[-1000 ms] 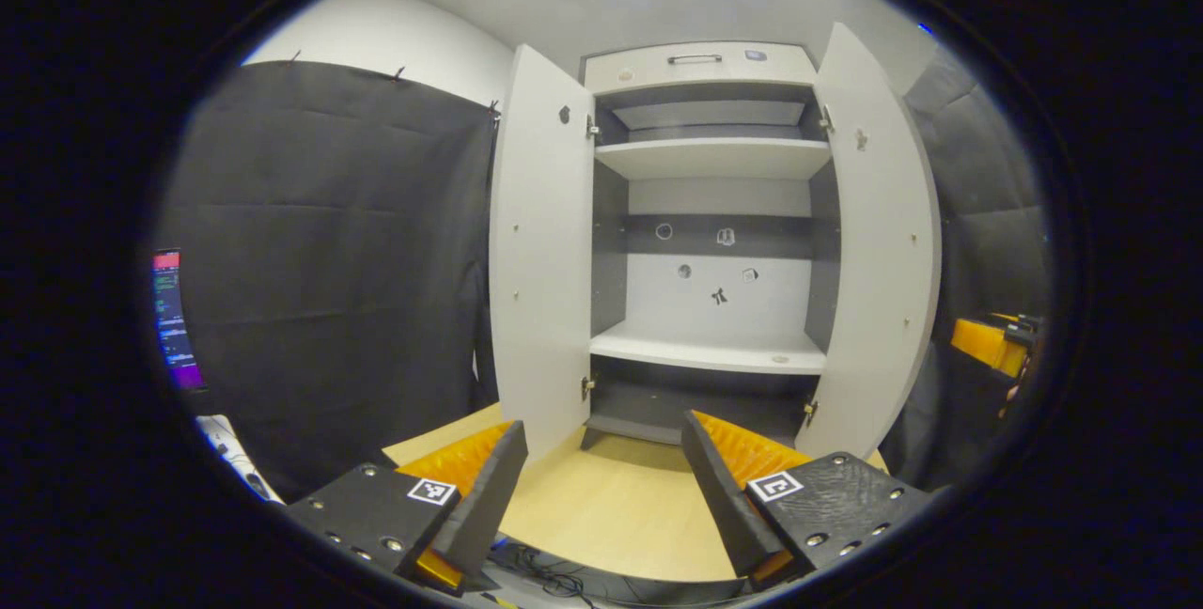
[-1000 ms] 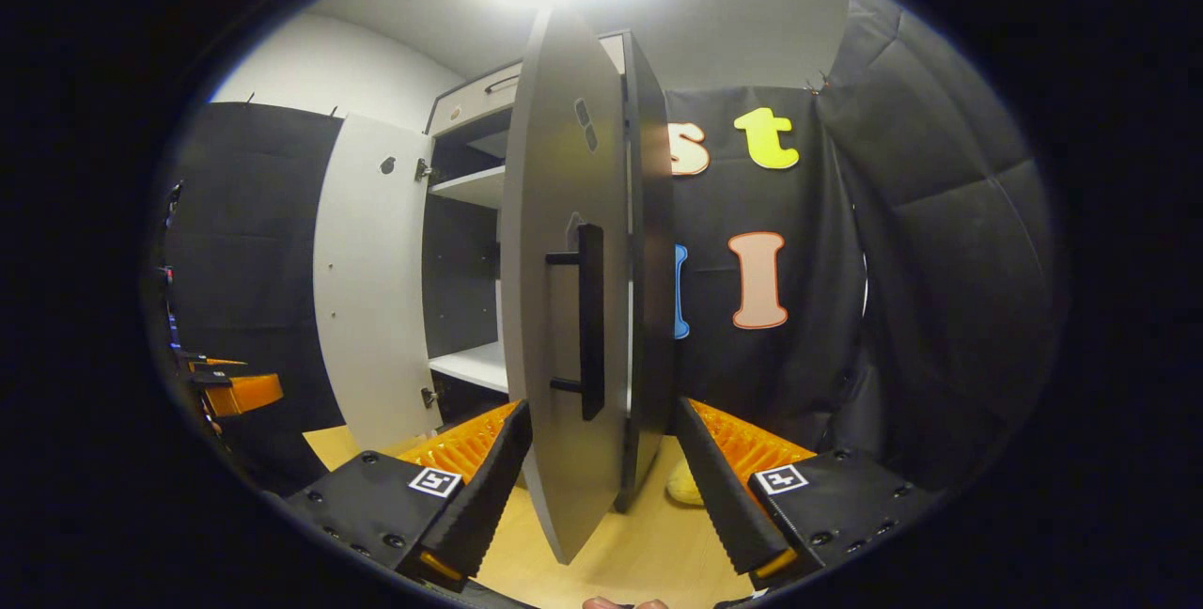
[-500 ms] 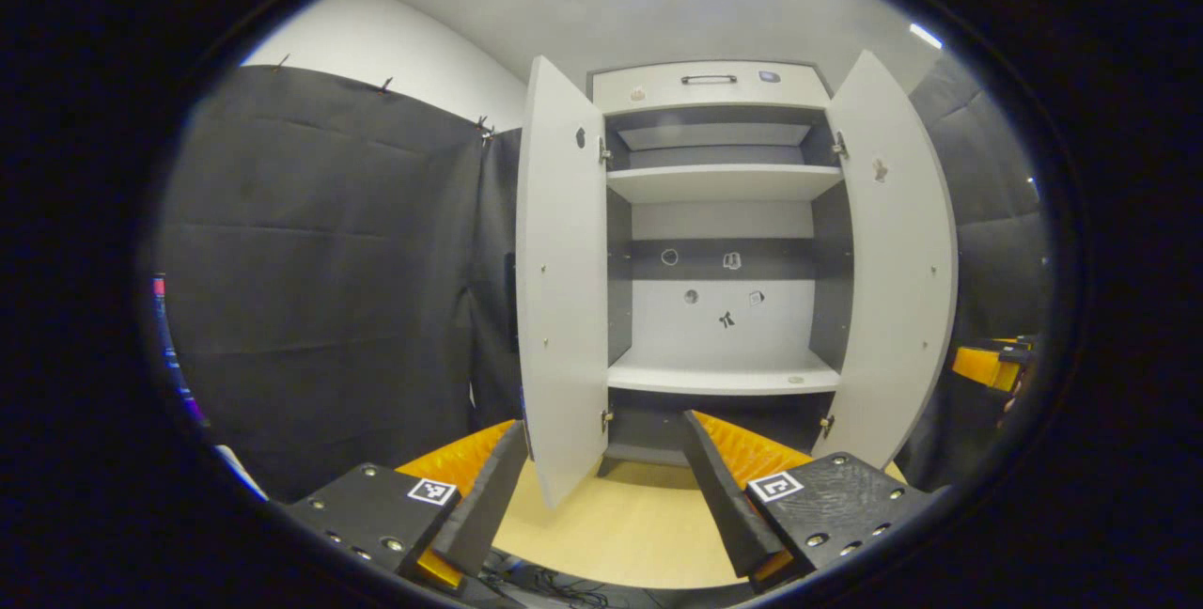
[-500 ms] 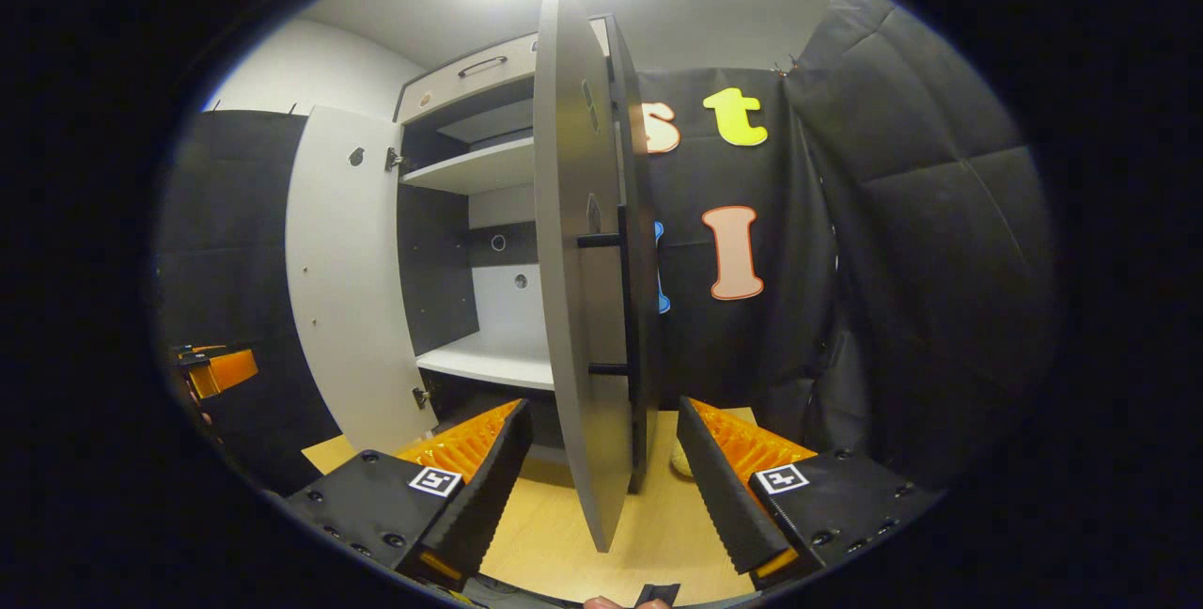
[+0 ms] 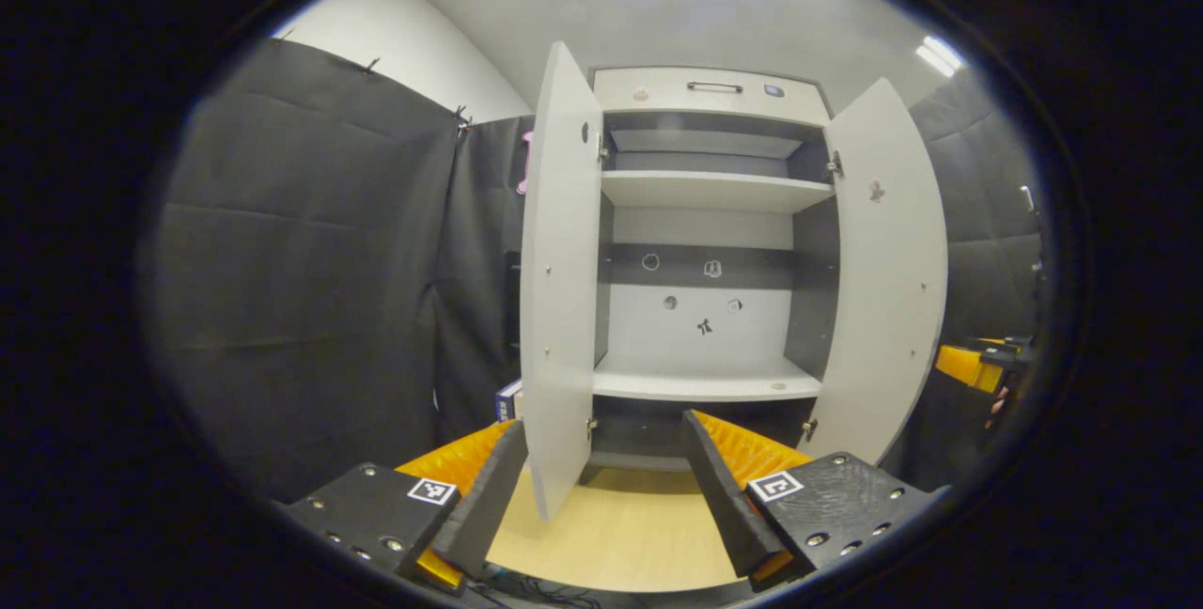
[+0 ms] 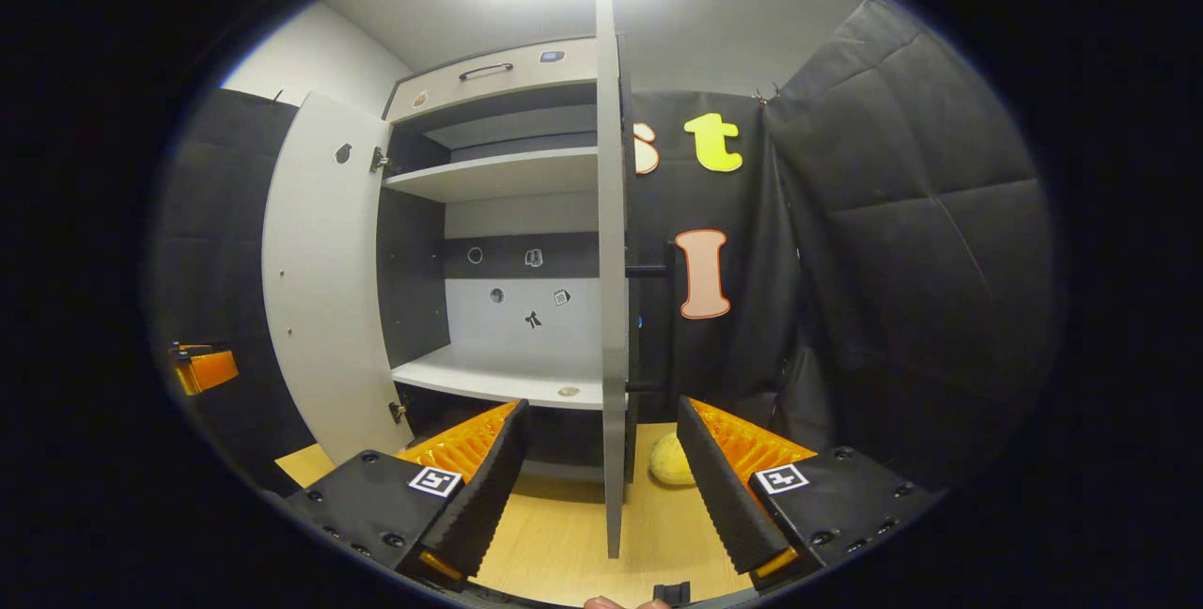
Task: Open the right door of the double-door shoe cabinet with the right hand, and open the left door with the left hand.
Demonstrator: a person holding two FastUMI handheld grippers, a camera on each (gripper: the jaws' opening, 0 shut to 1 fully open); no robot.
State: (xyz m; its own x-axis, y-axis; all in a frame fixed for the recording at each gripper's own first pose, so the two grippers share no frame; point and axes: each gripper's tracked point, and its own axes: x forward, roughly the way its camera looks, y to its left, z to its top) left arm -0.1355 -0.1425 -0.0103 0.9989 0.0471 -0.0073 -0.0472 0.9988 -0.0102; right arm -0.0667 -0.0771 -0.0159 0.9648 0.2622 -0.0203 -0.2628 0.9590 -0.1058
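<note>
The double-door shoe cabinet [image 5: 705,214] is standing on the tabletop [image 5: 611,534] with its left door [image 5: 559,280] and right door [image 5: 888,261] both swung wide. The left gripper [image 5: 601,487] and right gripper [image 6: 601,487] are hanging before it, fingers parted, gripping nothing.
</note>
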